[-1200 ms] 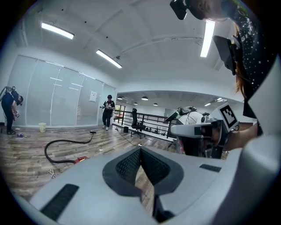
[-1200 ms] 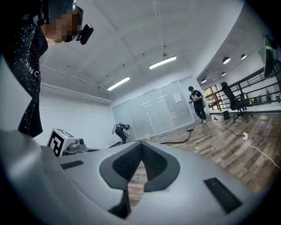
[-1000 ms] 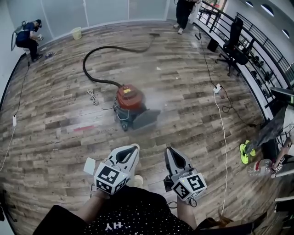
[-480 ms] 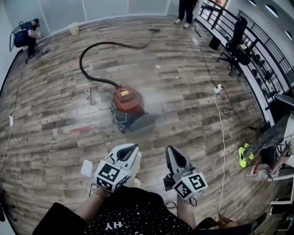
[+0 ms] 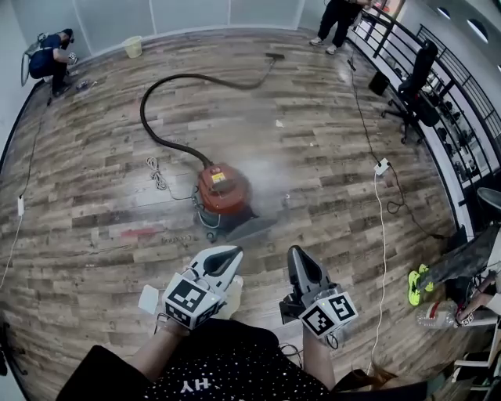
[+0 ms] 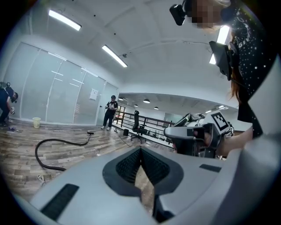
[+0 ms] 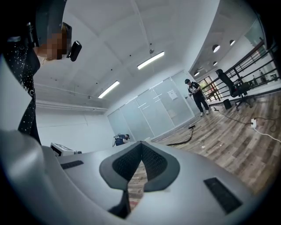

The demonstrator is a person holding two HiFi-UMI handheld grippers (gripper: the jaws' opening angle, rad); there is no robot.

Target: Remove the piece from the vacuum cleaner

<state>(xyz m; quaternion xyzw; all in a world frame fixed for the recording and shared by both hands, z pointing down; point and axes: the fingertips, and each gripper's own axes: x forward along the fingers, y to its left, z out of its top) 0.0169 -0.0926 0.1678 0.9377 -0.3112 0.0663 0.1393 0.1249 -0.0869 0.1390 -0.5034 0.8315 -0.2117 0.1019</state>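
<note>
The red vacuum cleaner stands on the wooden floor, at 12 o'clock from both grippers and well apart from them. Its black hose loops off toward 11 o'clock and ends out near 1 o'clock. A grey flat part lies against the vacuum's base at 5 o'clock. The left gripper is clenched with nothing between its jaws. The right gripper is clenched and empty too. A crouching person is far off at 10 o'clock, and a standing person at 1 o'clock.
</note>
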